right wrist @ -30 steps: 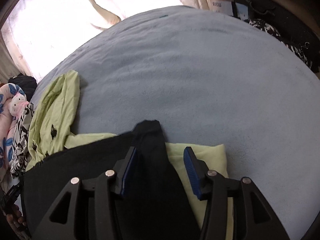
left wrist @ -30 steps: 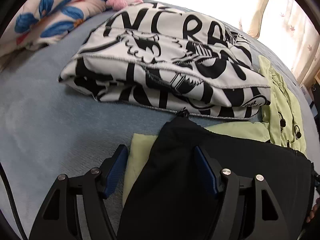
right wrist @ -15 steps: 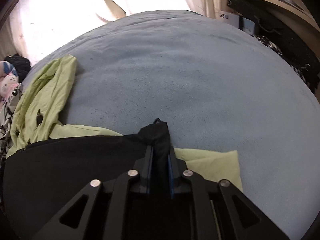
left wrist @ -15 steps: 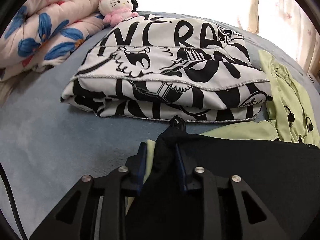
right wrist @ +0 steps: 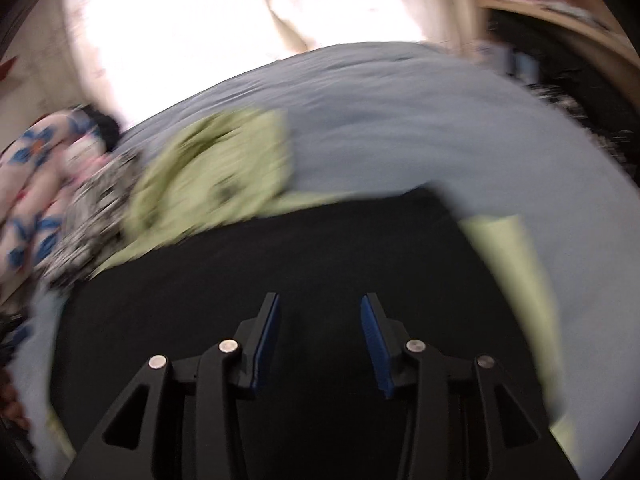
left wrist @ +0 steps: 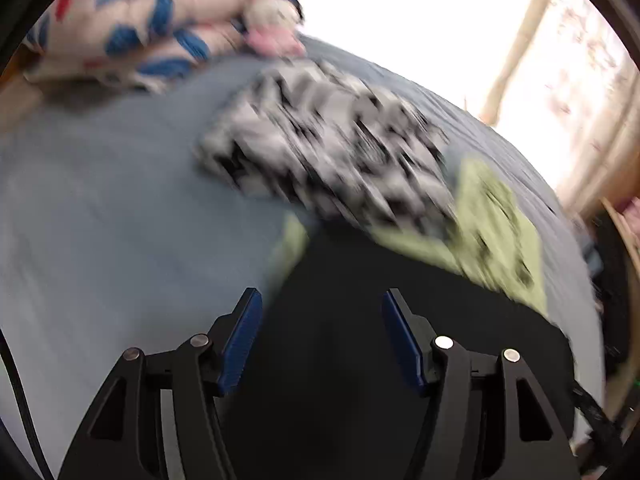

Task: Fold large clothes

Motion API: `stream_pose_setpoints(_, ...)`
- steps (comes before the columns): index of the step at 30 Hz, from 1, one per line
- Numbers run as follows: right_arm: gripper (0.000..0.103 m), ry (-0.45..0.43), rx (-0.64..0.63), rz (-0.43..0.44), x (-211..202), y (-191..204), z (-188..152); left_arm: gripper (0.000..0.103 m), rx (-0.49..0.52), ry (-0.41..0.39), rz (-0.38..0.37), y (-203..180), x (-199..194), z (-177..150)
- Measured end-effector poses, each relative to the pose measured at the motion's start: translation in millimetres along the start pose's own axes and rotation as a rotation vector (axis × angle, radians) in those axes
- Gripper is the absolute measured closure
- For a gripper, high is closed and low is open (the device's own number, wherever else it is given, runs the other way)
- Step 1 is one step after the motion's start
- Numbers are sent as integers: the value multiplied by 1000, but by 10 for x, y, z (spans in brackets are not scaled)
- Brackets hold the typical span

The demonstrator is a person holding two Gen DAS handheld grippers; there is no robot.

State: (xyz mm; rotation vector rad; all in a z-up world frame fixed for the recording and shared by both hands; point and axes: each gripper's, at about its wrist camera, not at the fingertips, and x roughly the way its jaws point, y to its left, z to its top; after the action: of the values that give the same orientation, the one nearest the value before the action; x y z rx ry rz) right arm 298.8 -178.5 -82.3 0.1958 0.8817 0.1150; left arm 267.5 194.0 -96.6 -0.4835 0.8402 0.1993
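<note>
**Both fingers released over the black garment after a fold.**

Left gripper [left wrist: 322,336]: blue-padded fingers [left wrist: 240,344] had just been opening and stood spread, with nothing pinched between them. Right gripper [right wrist: 320,340]: the same, with a narrower gap. The large black cloth garment [right wrist: 300,280] lay flat below and ahead of both pairs, let go on the grey-blue bed cover [right wrist: 400,128], probably so the fold could settle. It covered part of a pale green fabric piece [right wrist: 216,168]. A folded black-and-white printed garment [left wrist: 328,144] sat beyond, well clear of the fingers. Both views were motion-blurred.
</note>
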Motion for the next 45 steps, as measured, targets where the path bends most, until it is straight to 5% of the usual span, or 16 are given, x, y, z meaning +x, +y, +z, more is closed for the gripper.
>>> stream_pose_setpoints(4,61,57,-174,99,98,686,-337,42,62,35,-17,-368,138,-584)
stream_pose_setpoints(8,61,84,-314,10,219,777,-527,42,201,16,110,-540,295,-921)
stream_pose_setpoints(14,65,50,-163,-162,-41,-335,-448,42,212,12,235,-55,229,-781)
stream_pose_setpoints(17,50,43,-77,-352,-221,-966,-516,37,159,28,236,283,162,-781)
stream_pose_setpoints(20,66,41,26,-236,-428,-1420,-616,37,83,39,159,494,115,-755)
stream_pose_setpoints(22,66,32,50,-226,-566,-1426,-618,37,76,47,163,506,74,-751)
stream_pose_setpoints(28,64,9,28,-99,-822,-911,-647,38,67,15,129,221,-277,-861)
stream_pose_setpoints(32,63,73,-61,-25,-787,-534,-896,38,124,31,115,10,-416,-1151)
stream_pose_setpoints(36,64,112,-128,-130,-658,-466,-1117,38,241,55,210,-95,-348,-1454)
stream_pose_setpoints(41,62,113,-12,-260,-696,-969,-1055,37,217,69,238,37,-359,-1407)
stream_pose_setpoints(45,62,129,67,-201,-739,-1154,-1040,36,208,77,232,66,-353,-1391)
